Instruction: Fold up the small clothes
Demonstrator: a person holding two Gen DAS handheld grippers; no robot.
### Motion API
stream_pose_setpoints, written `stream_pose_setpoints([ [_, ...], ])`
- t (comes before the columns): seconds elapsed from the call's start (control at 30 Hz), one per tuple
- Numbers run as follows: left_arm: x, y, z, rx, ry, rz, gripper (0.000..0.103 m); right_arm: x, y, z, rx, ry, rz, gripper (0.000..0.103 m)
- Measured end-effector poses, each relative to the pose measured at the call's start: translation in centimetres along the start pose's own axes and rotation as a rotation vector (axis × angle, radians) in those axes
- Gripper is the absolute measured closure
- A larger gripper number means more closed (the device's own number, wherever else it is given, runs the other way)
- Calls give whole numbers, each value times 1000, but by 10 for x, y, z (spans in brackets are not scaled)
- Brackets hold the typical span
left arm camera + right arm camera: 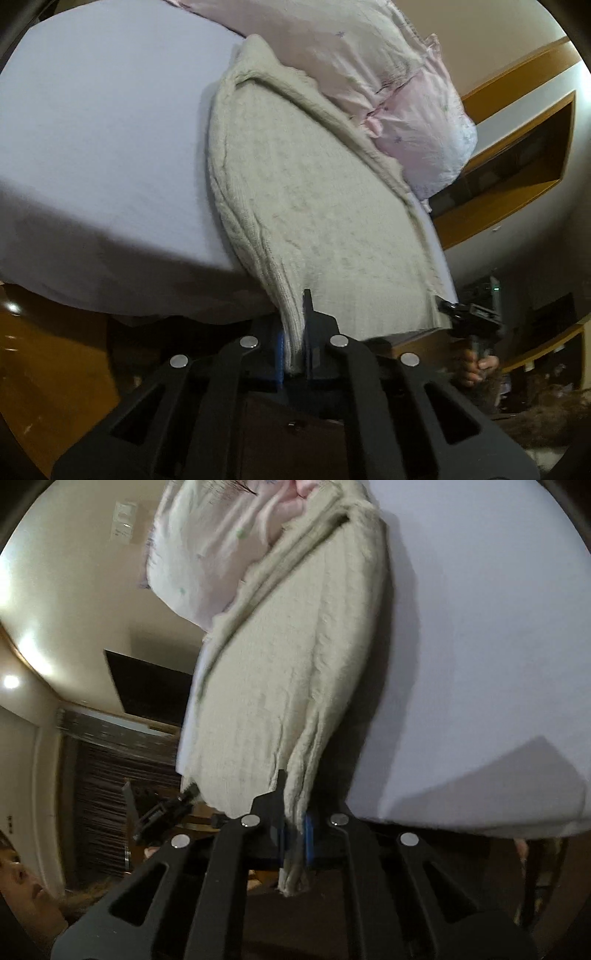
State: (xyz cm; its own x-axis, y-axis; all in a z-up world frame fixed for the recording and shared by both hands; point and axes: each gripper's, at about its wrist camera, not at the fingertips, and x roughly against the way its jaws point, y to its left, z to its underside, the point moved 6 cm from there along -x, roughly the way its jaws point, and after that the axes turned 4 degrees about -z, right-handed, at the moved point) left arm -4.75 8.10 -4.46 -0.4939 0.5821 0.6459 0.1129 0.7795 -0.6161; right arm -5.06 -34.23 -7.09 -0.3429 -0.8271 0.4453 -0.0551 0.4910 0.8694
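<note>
Closest to each lens, the jaws are pressed tight on cloth: the left gripper (293,354) has a bunched corner of a cream knitted garment (306,206) clamped between its black finger and blue pad, and the right gripper (295,840) has the opposite corner pinched the same way, a short tail of knit hanging below its jaws. In the left wrist view the right gripper (469,314) also shows at the garment's other near corner, with the person's right hand (476,365) wrapped round its handle — and the right wrist view returns the sight, the left gripper (166,810) appearing dark against the room.

From those two corners the garment runs away across a bed (92,147) covered in a pale lavender sheet, lying lengthwise near one side edge, its near hem lifted off the mattress edge between the grippers. A ribbed fold runs along the garment's far side.

Beyond it, a pink pillow (388,74) with small printed flowers rests against the garment's far end. Behind stand cream walls, a wooden wall shelf (517,155) and, in the right wrist view, a dark wall screen (151,690).
</note>
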Motion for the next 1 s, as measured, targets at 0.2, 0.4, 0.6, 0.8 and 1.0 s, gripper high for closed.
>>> stream_pose_setpoints([
  [0.2, 31, -36, -75, -118, -164, 8, 97, 32, 52, -72, 99, -210, -142, 96],
  [0.4, -20, -40, -218, -81, -308, -108, 97, 23, 59, -203, 76, -420, -169, 96],
  [0.6, -118, 2, -298, 25, -212, -260, 97, -51, -7, -302, -122, -450, 56, 96],
  [0.8, -117, 21, -322, 111, -170, -147, 89, -62, -39, -307, -251, -488, 85, 49],
  [1.0, -58, 29, -317, 90, -348, -186, 5, -26, -18, -291, -106, -609, 114, 6],
])
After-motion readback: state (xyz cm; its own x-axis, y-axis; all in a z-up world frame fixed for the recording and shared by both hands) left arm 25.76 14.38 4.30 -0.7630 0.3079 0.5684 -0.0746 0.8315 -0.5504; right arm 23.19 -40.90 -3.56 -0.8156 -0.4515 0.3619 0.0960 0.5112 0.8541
